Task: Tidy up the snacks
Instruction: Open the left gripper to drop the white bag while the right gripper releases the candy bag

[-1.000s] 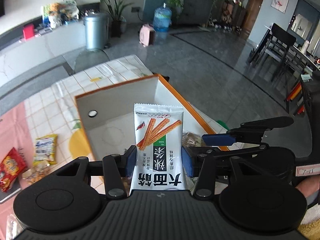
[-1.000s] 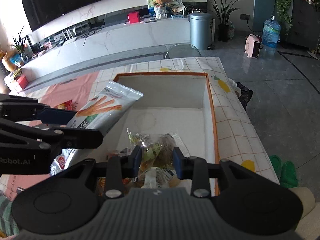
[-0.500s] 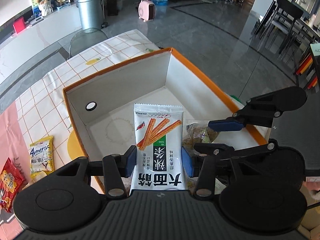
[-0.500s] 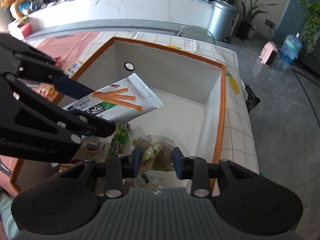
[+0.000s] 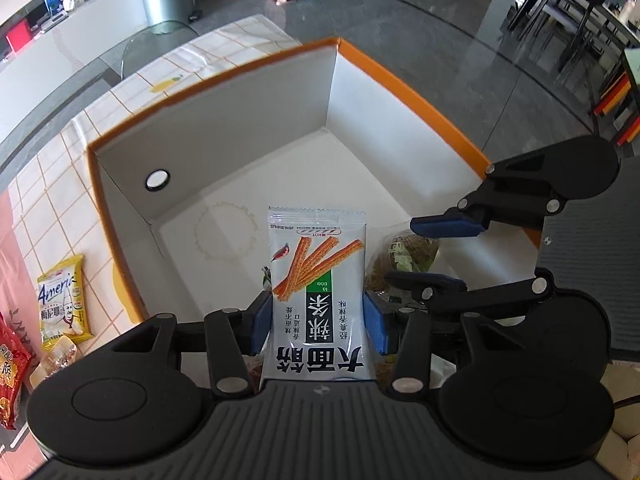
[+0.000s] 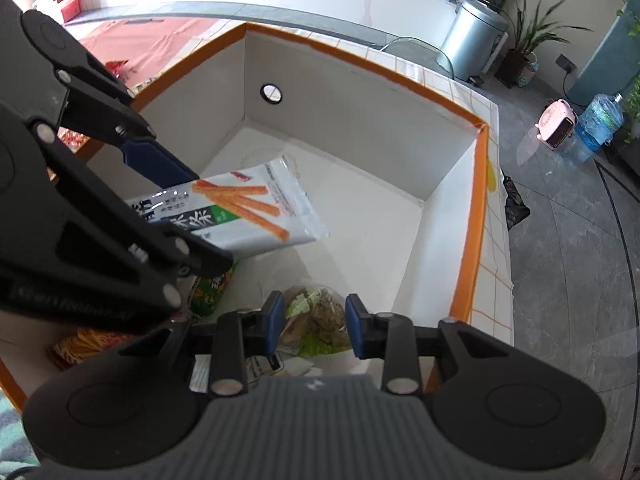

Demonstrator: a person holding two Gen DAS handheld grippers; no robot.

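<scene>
- White-lined box (image 5: 248, 128) with an orange rim sits under both your grippers.
- Your left gripper (image 5: 318, 322) is clamped on a white snack packet (image 5: 318, 280), held over the box interior.
- Your right gripper (image 6: 315, 326) pinches a clear bag (image 6: 316, 316), probably greens and dried bits; it hangs low inside the box.
- Yellow packet (image 5: 62, 304) lies outside on the tablecloth (image 5: 52, 184).

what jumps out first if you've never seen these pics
A big orange-rimmed white box fills both views. Over it, the left gripper pinches a white snack packet printed with orange sticks, while the right gripper grips a clear bag of brownish-green snacks low in the box.
</scene>
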